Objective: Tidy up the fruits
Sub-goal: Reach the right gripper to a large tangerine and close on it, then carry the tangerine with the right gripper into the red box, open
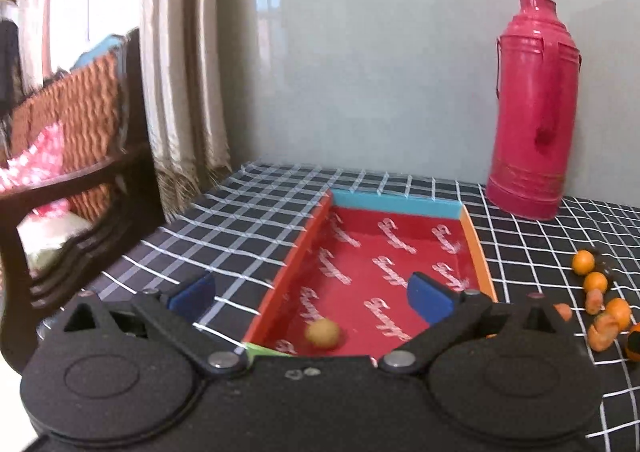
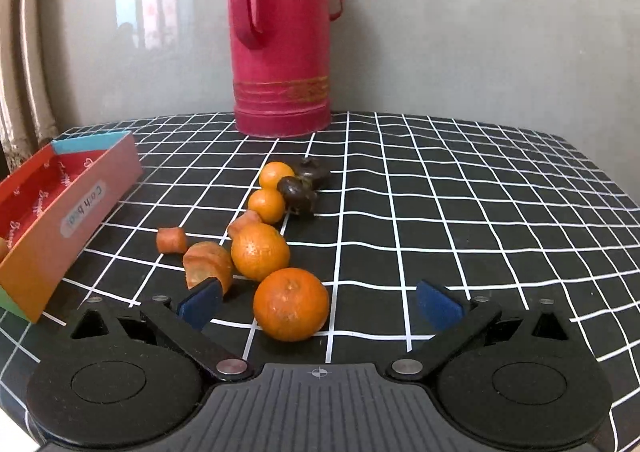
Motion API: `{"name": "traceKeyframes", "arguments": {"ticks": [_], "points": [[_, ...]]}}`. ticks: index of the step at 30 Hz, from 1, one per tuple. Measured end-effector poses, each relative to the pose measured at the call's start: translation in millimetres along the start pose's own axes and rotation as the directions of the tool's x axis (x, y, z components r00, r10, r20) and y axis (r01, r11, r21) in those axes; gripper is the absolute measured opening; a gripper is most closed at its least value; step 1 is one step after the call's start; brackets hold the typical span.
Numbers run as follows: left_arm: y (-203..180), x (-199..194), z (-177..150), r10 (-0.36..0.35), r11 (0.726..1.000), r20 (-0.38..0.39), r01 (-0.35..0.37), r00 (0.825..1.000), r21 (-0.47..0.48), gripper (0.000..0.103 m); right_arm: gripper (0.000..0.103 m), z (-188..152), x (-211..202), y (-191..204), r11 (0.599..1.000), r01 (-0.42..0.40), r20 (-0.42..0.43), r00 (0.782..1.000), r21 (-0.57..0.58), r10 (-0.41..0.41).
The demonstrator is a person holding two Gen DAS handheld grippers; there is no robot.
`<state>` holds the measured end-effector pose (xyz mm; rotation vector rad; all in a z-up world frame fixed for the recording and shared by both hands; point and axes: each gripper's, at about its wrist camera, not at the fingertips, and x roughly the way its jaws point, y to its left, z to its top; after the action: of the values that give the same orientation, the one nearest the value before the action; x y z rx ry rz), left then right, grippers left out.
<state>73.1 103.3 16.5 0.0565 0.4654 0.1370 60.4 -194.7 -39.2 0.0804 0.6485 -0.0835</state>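
Note:
A shallow red tray (image 1: 400,204) with coloured walls lies on the checked cloth; a small tan round fruit (image 1: 323,333) sits in its near end. My left gripper (image 1: 312,294) is open and empty above the tray's near end. In the right wrist view, a large orange (image 2: 291,304) lies between the open fingers of my right gripper (image 2: 318,302), untouched. Behind it lie another orange (image 2: 260,251), two small oranges (image 2: 266,205), carrot pieces (image 2: 208,264) and two dark brown fruits (image 2: 298,191). The tray (image 2: 60,220) is at the left there.
A tall pink thermos (image 1: 532,112) stands at the back by the wall, also in the right wrist view (image 2: 282,32). A wooden chair (image 1: 80,172) with cloth and curtains stand beyond the table's left edge. The fruit pile also shows at the right of the left wrist view (image 1: 600,300).

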Motion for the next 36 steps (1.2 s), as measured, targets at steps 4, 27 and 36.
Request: {"name": "traceKeyframes", "arguments": {"ticks": [4,27,36], "points": [[2,-6,2,0.024,1.0,0.032,-0.024,0.999,0.011,0.097,0.052,-1,11,-2,0.999,-0.031,-0.035,0.999,0.018,0.032],[55,6,1,0.16,0.977,-0.044,-0.165,0.986,-0.132,0.097,0.043,18,-32,82,0.939,-0.341,0.223,0.913,-0.043,0.341],[77,7,-2,0.209,0.965,-0.052,-0.214,0.977,-0.15,0.097,0.043,14,-24,161,0.869,-0.467,0.186,0.85,-0.166,0.492]]}}
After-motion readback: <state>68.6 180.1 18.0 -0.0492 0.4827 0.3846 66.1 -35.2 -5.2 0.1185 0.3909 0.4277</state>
